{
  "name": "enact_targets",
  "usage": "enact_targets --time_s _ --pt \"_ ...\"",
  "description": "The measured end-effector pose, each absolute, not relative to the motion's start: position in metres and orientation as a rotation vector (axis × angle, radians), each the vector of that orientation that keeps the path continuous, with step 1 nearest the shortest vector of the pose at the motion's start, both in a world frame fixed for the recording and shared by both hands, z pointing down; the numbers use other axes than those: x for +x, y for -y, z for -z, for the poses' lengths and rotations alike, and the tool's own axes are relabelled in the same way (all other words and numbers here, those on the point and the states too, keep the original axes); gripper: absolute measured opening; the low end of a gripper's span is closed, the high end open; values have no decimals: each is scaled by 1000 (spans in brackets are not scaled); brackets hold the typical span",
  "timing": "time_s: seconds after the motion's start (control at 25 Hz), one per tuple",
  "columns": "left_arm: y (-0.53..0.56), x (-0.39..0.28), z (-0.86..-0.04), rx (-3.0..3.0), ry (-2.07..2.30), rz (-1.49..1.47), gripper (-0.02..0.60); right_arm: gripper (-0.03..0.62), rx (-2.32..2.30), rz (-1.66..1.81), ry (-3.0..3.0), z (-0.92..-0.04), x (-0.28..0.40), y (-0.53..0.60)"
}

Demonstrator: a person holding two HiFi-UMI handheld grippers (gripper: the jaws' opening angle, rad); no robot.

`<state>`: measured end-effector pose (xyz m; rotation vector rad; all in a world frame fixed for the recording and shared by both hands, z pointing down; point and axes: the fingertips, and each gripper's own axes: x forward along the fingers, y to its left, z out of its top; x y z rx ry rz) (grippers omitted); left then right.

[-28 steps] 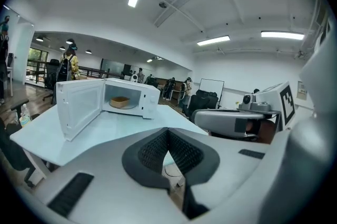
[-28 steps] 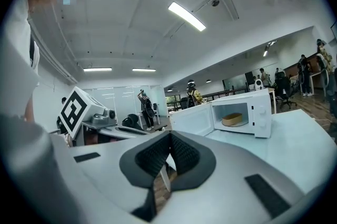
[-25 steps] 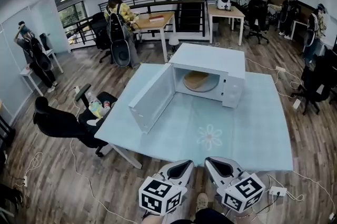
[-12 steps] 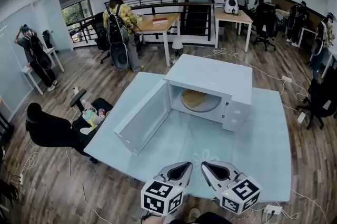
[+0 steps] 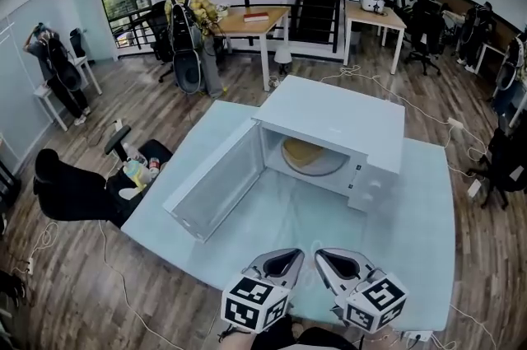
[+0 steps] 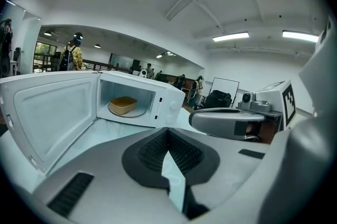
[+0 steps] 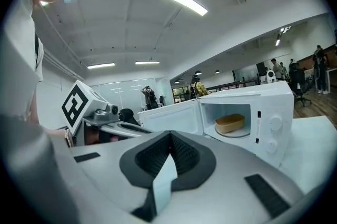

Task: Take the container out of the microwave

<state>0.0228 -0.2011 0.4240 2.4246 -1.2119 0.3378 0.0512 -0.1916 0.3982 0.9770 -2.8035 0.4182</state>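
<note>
On table (image 5: pixel 412 233): 1 white microwave (image 5: pixel 333 122), door (image 5: pixel 216 188) swung fully open to the left
Container (image 5: pixel 303 151): 1, tan and shallow, lying flat on the round plate (image 5: pixel 329 165) inside the microwave
Container long axis: looks to run side to side, along the front opening
Knobs (image 7: pixel 274 123): 2, stacked on the microwave's right front panel
Left gripper (image 6: pixel 167 130): jaws closed together, nothing between them; over the table's near edge, tip towards the microwave, well apart from it
Right gripper (image 7: pixel 169 134): jaws closed together, empty; just beside the left one, same heading
Marker cubes (image 5: pixel 254 303): 2, 1 per gripper, black-and-white square patterns
Writing: panel print too small to read
</note>
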Motion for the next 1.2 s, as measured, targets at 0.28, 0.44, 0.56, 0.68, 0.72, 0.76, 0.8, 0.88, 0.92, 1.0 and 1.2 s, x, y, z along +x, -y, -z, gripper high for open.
enact_targets --time_s 0.28,0.44,0.56,0.68,0.72,0.76,0.8,0.88,0.92,1.0,1.2 --pt "242 9 -436 2406 1195 -371 12 9 1020 -422 2782 -406 37 234" --pt "266 1 -442 2417 1155 -414 12 9 1068 -451 2751 -414 27 268" --pt "286 -12 -445 2415 1143 -422 12 9 1108 -462 2729 -419 17 296" --pt "304 -24 -449 2409 1122 -434 12 9 1132 -464 2696 -426 7 319" --pt "309 -28 -451 2409 1115 -439 12 9 1137 -468 2686 -429 3 326" --pt "314 -32 -454 2409 1110 -443 12 9 1140 -470 2678 -432 -1 333" --pt "319 -37 -457 2407 1105 -446 12 9 1145 -465 2669 -435 -5 340" --pt "329 -47 -465 2398 1095 -451 12 9 1165 -439 2642 -442 -13 354" --pt "334 -51 -469 2393 1086 -454 12 9 1176 -426 2625 -446 -16 361" --pt "342 -54 -476 2394 1052 -466 12 9 1195 -419 2595 -452 -19 374" --pt "360 -61 -493 2408 996 -527 12 11 1240 -400 2522 -464 -22 399"
